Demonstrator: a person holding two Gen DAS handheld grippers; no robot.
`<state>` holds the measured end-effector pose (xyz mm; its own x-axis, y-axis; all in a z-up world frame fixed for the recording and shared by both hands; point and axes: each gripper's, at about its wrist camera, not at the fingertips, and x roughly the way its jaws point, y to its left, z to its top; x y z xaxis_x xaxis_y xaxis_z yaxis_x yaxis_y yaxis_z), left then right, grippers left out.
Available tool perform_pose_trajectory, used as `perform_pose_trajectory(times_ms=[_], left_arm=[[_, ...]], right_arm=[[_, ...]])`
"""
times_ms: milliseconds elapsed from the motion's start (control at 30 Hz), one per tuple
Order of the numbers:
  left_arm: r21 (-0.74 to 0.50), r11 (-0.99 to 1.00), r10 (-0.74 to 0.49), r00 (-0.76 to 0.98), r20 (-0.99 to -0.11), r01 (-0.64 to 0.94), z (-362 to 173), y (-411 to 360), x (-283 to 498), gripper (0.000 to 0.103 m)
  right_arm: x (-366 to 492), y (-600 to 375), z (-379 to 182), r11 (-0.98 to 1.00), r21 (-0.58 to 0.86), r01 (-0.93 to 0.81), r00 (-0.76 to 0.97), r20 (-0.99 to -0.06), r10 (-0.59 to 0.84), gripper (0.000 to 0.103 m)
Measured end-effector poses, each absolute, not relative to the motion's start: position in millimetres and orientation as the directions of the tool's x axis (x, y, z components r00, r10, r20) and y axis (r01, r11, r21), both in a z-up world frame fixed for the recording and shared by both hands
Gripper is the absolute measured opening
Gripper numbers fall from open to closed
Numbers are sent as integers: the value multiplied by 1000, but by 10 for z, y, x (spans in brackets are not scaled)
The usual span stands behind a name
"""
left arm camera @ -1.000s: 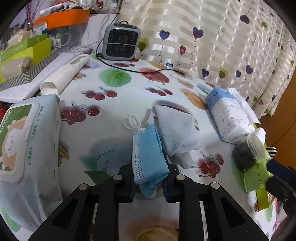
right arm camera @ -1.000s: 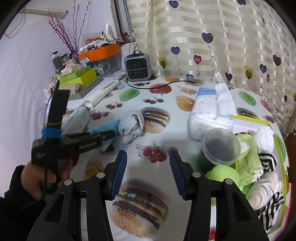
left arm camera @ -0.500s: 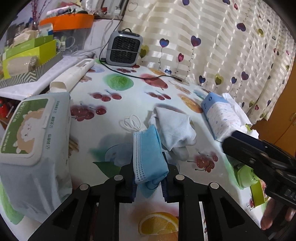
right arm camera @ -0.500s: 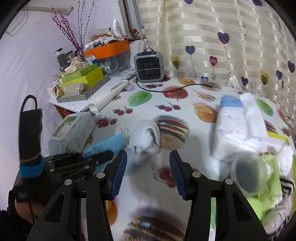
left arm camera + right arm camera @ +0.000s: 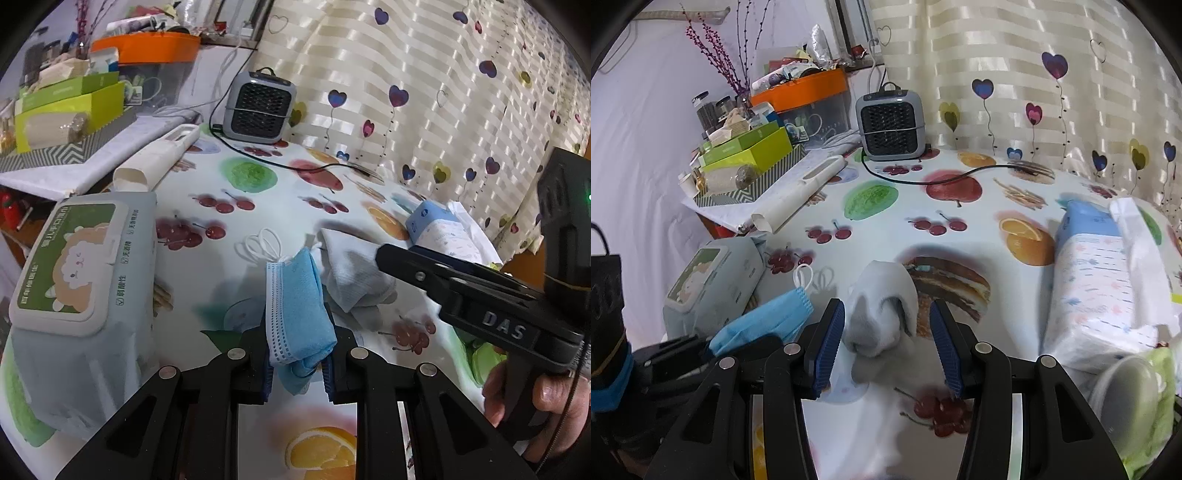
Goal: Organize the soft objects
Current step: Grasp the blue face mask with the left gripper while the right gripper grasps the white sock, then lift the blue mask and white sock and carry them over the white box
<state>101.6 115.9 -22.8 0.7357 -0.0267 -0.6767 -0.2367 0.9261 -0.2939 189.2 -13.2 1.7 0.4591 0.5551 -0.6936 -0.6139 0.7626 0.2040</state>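
1. Left tool [image 5: 297,369] is clamped on a folded blue face mask [image 5: 299,310]; the blue pads pinch its near end and the rest stands up and away from us, its white ear loops [image 5: 260,243] trailing onto the tabletop [image 5: 258,206].

2. Our right tool [image 5: 886,349] stands open with nothing gripped. A crumpled white sock [image 5: 882,314] lies on the tabletop between its two blue pads, and neither pad presses on it.

3. The relation that matters, we judge, is this: the sock sits straight ahead of the right tool, within the gap, its long axis running from near to far, roughly along the fingers. So the jaws would close across its narrow width.

4. In the left wrist view the right tool [image 5: 391,258] reaches in from the right, its tip over the sock [image 5: 354,273], which lies just to the right of the mask. Our right hand is plainly the nearer one; the left is already occupied.

5. Well to the right sits a tissue pack [image 5: 1097,280], and beyond it at the right edge a green bin [image 5: 1148,402] of rolled soft items, which we take to be the destination.

6. At the left lies a wet-wipes pack [image 5: 81,280], clear of both tools.

7. The risk we see: the sock is loose and bunched, so a shallow pinch may catch only one fold.
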Motion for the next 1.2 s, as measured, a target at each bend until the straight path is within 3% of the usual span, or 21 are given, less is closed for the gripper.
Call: perform_pose_trajectory(times_ms=[467,633,1200], left_arm=[[-291,926,-30,722,-692,-241,-290,1164,1045,19],[-287,927,-30,717,-696,-240,-308,1155,1058,19],[-242,943,9,742,-671,-230,-122,1007,959,20]], right_arm=[[2104,128,-321,770,233,-594,373,-768,521,49],[2047,84,-303,776,228,-589,394,-757,521,33],[1527,-330,68,777,237,-584,456,-696,555,31]])
